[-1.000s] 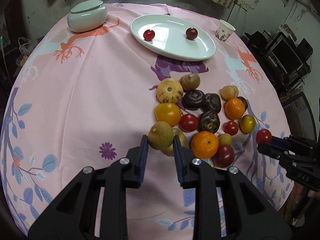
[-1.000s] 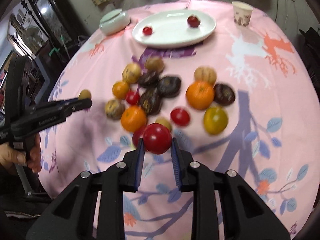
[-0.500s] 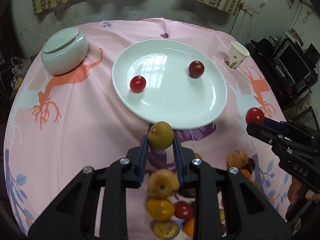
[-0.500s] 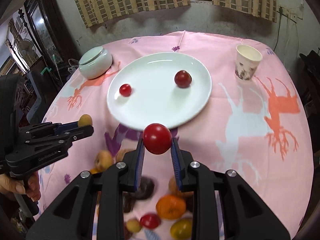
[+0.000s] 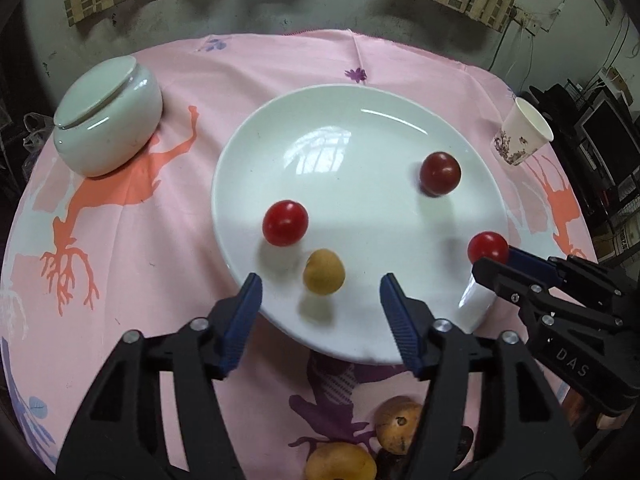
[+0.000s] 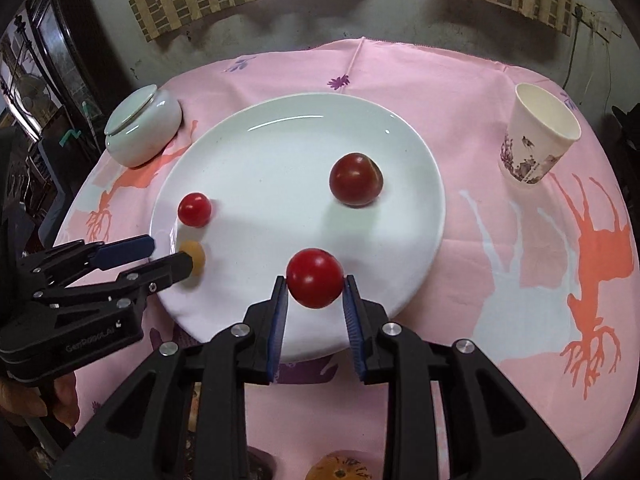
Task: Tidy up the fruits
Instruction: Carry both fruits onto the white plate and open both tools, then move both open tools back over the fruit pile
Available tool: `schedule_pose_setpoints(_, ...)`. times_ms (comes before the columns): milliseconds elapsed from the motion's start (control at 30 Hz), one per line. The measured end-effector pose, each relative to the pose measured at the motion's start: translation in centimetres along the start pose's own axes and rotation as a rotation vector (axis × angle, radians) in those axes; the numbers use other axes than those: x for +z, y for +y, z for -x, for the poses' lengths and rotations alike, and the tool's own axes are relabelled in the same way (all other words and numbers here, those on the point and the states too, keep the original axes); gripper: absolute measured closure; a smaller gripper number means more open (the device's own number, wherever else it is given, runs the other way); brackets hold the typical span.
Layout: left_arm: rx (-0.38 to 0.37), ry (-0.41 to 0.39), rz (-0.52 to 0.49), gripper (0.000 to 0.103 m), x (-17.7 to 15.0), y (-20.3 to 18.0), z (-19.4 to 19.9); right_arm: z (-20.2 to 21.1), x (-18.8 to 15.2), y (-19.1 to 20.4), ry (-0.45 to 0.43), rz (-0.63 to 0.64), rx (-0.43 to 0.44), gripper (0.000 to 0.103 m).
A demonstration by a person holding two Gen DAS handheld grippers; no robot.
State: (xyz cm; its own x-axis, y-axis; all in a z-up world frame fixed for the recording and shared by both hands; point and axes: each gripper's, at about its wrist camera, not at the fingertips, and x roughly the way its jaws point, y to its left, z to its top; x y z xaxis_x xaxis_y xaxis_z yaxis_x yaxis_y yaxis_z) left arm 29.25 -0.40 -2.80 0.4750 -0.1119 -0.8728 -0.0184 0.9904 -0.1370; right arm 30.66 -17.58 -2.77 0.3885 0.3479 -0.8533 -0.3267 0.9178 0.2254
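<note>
left wrist view: left gripper (image 5: 320, 296) fingers are spreading, the yellow fruit (image 5: 323, 271) loose between them on the white plate (image 5: 360, 128) — right gripper (image 6: 314, 302) pinches a red tomato (image 6: 314, 277) over the plate's near edge, apparently to set down.

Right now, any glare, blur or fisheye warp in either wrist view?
Left wrist: window glare on the white plate; yellow fruit slightly smeared between the opening left tongs; dark vignette corners. Right wrist: thin glare streaks on the plate; red tomato sharp in the right tongs; table edge bows strongly.
</note>
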Motion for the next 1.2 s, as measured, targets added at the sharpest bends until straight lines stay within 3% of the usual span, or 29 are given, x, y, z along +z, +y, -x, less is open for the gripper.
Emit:
schedule_pose_setpoints(167, 0.003, -0.006, 0.016, 0.037, -0.6, 0.8, 1.8, 1.2, -0.9, -0.7, -0.012, -0.035, -0.015, 0.075)
schedule_pose_setpoints(267, 0.007, -0.011, 0.03, 0.029, -2.2, 1.5, 3.5, 3.2, -2.4, -1.1, -0.012, -0.056, 0.001, 0.075)
schedule_pose_setpoints(467, 0.016, 0.003, 0.049, 0.026, -7.9, 2.9, 6.5, 8.2, -9.0, -1.6, -0.026, -0.084, -0.041, 0.074)
schedule_pose_setpoints(733, -0.002, 0.078, 0.061, 0.024, -15.9, 2.8, 8.9, 11.2, -18.5, 0.0, 0.062, -0.128, -0.01, 0.074)
schedule_pose_setpoints(1033, -0.011, 0.14, 0.013, 0.024, -20.6, 1.3, 9.8, 11.9, -22.0, 3.5, 0.092, -0.094, 0.046, 0.073)
schedule_pose_setpoints(1100, -0.01, 0.139, 0.0, 0.024, -20.8, 1.1, 9.8, 12.0, -22.2, 3.7, 0.099, -0.092, 0.047, 0.07)
schedule_pose_setpoints(1133, -0.013, 0.139, -0.001, 0.024, -20.9, 1.0, 9.8, 12.1, -22.3, 3.7, 0.099, -0.097, 0.049, 0.064)
schedule_pose_setpoints(1167, -0.015, 0.138, 0.001, 0.024, -20.8, 1.0, 9.8, 12.3, -22.3, 3.6, 0.093, -0.107, 0.049, 0.044)
schedule_pose_setpoints(1200, -0.016, 0.136, 0.002, 0.024, -20.8, 1.0, 9.7, 12.6, -22.4, 3.5, 0.077, -0.119, 0.053, 0.039)
